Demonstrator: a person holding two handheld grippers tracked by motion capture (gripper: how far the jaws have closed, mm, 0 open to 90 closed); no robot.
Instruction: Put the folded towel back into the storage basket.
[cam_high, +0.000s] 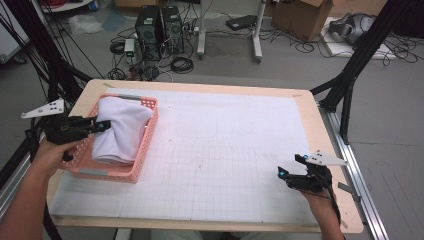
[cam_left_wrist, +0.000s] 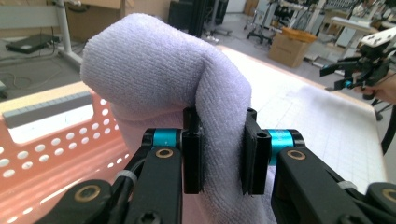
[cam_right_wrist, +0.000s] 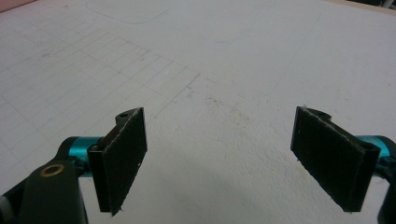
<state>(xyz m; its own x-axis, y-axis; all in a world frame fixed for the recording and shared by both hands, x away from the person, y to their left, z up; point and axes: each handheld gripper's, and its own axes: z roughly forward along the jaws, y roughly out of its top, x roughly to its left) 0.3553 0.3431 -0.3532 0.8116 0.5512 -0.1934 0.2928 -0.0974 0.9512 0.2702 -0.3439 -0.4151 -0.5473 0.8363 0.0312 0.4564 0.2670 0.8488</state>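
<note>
Left tongs (cam_high: 104, 125) pinched tight, right tongs (cam_high: 289, 171) agape.

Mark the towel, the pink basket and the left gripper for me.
towel (cam_left_wrist: 159, 70), left gripper view, on the bulging upper fold.
pink basket (cam_high: 107, 172), high view, on its near wall.
left gripper (cam_left_wrist: 223, 154), left gripper view, midway between its fingertips, where the jaws pinch the cloth.

The high view looks forward and down over the whole worktop (cam_high: 210, 150), the pink basket (cam_high: 145, 150) at its left. The left gripper view sits close above that basket (cam_left_wrist: 46, 154), facing across the worktop. The right gripper view looks closely down on the same worktop (cam_right_wrist: 210, 56), well away from the basket.
</note>
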